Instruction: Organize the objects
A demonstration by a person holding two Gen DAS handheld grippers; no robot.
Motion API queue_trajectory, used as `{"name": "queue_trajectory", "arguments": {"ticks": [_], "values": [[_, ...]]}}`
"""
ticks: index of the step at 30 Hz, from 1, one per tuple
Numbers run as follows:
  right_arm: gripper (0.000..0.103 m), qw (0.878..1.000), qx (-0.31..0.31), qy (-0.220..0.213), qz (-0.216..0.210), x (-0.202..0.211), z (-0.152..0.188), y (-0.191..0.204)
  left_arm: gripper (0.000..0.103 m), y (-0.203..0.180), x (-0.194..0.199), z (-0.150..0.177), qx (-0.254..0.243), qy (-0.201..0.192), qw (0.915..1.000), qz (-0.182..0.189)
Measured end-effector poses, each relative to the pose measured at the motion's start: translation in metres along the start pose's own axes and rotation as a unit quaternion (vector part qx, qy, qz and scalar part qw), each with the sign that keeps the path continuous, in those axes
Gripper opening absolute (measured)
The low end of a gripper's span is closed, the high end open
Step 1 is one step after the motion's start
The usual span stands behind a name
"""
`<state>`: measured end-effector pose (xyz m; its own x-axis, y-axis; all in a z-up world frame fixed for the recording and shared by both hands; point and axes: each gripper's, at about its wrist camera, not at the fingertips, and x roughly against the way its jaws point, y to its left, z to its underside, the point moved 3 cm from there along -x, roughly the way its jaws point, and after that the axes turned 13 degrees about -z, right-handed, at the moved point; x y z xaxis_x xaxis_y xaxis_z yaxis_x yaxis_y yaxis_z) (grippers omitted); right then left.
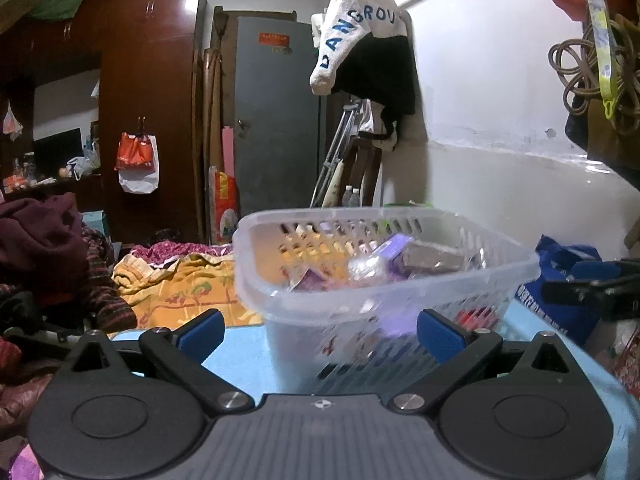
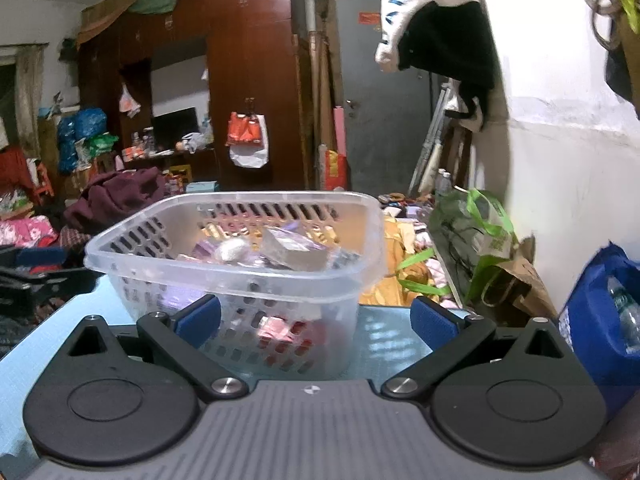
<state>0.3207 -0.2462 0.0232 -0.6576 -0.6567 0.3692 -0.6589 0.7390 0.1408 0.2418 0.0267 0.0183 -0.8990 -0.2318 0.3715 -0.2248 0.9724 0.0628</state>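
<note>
A clear plastic basket (image 1: pixel 280 300) with slotted walls stands on a light blue table (image 1: pixel 244 356). It holds several small items, among them a purple box (image 1: pixel 394 250) and a grey-brown box (image 1: pixel 432 258). My left gripper (image 1: pixel 320 334) is open and empty, just in front of the basket's near wall. In the right wrist view the same basket (image 2: pixel 132 258) sits ahead and slightly left, with a box (image 2: pixel 292 250) inside. My right gripper (image 2: pixel 316 320) is open and empty, close to the basket. The other gripper (image 1: pixel 592 284) shows at the right edge of the left view.
A blue bag (image 2: pixel 592 312) with a bottle stands right of the table. A green plastic bag (image 2: pixel 476 232) and a paper bag (image 2: pixel 516 284) lean at the wall. Piled clothes (image 1: pixel 48 256) and a yellow blanket (image 1: pixel 180 284) lie left. Clothes (image 1: pixel 360 40) hang overhead.
</note>
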Motion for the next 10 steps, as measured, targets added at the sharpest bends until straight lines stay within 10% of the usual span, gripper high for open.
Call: {"name": "queue_trajectory", "arguments": {"ticks": [10], "values": [[0.103,1.000,-0.016,0.011,0.010,0.003,0.007,-0.017,0.103,0.012,-0.005,0.006,0.012,0.005,0.9999,0.005]]}}
